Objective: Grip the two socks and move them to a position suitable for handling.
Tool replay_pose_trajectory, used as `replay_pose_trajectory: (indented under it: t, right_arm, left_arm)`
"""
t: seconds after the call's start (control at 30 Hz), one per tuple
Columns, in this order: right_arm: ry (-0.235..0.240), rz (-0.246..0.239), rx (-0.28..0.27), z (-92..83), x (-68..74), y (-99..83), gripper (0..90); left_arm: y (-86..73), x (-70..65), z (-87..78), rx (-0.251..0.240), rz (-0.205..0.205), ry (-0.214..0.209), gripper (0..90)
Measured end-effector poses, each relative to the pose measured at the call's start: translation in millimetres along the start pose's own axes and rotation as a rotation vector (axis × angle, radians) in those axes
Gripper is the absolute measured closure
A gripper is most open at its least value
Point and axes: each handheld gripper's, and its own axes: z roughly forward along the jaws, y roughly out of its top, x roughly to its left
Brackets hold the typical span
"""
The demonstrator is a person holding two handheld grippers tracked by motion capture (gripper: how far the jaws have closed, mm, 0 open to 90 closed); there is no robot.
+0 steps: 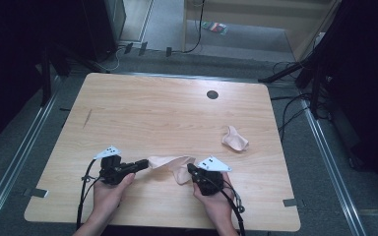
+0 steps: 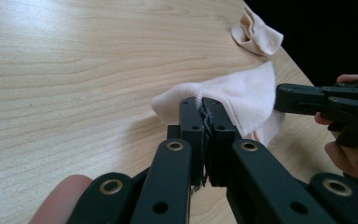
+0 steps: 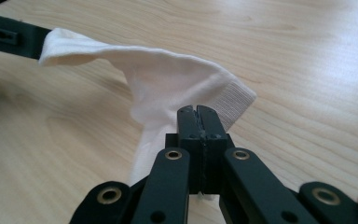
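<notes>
At the near edge of the wooden table (image 1: 128, 108), the person's left hand (image 1: 109, 192) held the left gripper (image 1: 143, 164) with its jaws pressed together on one end of a pale pink sock (image 1: 173, 164). Just beside it, the right hand (image 1: 216, 201) held the right gripper (image 1: 190, 169), jaws likewise clamped on the sock's ribbed cuff (image 3: 235, 95). The sock hung between the two grippers, lifted slightly above the tabletop. Farther off, toward the right edge, a second pink sock (image 1: 235, 139) lay crumpled. Near the far edge sat a round black grommet (image 1: 212, 94).
</notes>
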Motion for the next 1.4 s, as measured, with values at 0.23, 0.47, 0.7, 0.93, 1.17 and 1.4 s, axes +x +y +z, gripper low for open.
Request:
replay_pose_trajectory:
  t: [0.23, 0.47, 0.7, 0.93, 1.17, 1.4]
  right_arm:
    - [0.065, -0.059, -0.007, -24.3, -8.8, 0.9, 90.0]
    - [0.113, -0.143, 0.016, -35.0, -9.3, -4.2, 90.0]
    - [0.120, -0.141, 0.069, -25.0, -17.4, -12.2, 88.7]
    - [0.098, -0.075, -0.003, -27.7, -28.8, -10.6, 60.9]
    - [0.030, 0.023, -0.002, -31.3, -32.9, -13.6, 57.5]
    - [-0.003, 0.099, 0.028, -38.5, -23.3, -23.9, 59.4]
  left_arm:
    - [-4.6, -8.4, -10.2, 0.006, -0.020, -0.030, 89.1]
    - [-21.2, -7.2, -8.4, 0.052, -0.112, -0.078, 89.2]
    - [-27.7, -5.3, -2.3, 0.039, -0.070, 0.035, 78.3]
    - [-22.5, 1.7, -12.7, -0.046, -0.053, 0.099, 43.7]
    - [-26.7, -24.8, -8.0, -0.004, 0.087, 0.050, 44.6]
    - [-44.1, -54.2, 15.8, 0.114, 0.240, 0.071, 52.2]
